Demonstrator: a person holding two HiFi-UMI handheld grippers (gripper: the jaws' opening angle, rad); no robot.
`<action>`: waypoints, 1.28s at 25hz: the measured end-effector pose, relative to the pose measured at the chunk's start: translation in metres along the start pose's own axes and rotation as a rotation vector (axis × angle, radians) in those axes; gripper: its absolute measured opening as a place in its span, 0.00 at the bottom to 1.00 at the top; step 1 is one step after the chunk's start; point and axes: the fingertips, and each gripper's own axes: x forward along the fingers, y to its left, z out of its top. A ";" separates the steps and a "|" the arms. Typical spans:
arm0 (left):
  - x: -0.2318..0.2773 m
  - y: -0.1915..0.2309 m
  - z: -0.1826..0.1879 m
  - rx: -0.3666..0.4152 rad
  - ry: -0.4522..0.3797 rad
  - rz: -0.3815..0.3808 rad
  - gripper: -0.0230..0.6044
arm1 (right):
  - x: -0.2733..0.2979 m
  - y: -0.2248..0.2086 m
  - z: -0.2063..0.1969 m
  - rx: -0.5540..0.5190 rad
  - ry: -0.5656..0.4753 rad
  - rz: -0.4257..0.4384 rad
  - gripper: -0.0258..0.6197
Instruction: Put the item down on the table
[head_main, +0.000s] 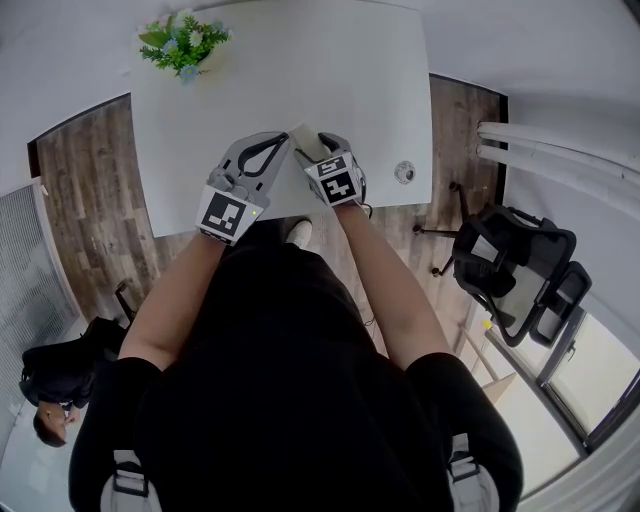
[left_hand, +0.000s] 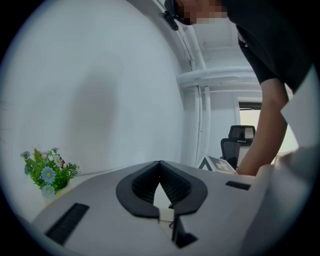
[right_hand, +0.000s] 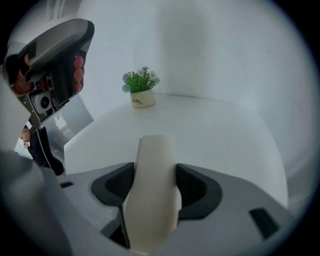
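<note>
A cream-white, smooth oblong item stands upright between the jaws of my right gripper, which is shut on it above the white table. In the head view the item sticks out past the right gripper over the table's near half. My left gripper is just left of it with its jaws closed tip to tip and nothing between them. The left gripper's body fills the upper left of the right gripper view.
A small potted plant with blue flowers stands at the table's far left corner. A small round object lies near the table's right edge. A black office chair is on the floor to the right, and a person is at lower left.
</note>
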 end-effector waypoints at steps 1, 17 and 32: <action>-0.001 0.000 -0.001 -0.007 -0.001 0.000 0.03 | 0.002 0.000 0.000 -0.002 0.004 -0.002 0.46; -0.015 0.002 -0.010 -0.038 0.020 0.021 0.03 | 0.012 0.001 -0.003 -0.029 0.043 -0.050 0.45; -0.026 0.012 0.004 -0.041 0.009 0.055 0.03 | -0.016 0.009 0.030 -0.005 -0.066 -0.021 0.49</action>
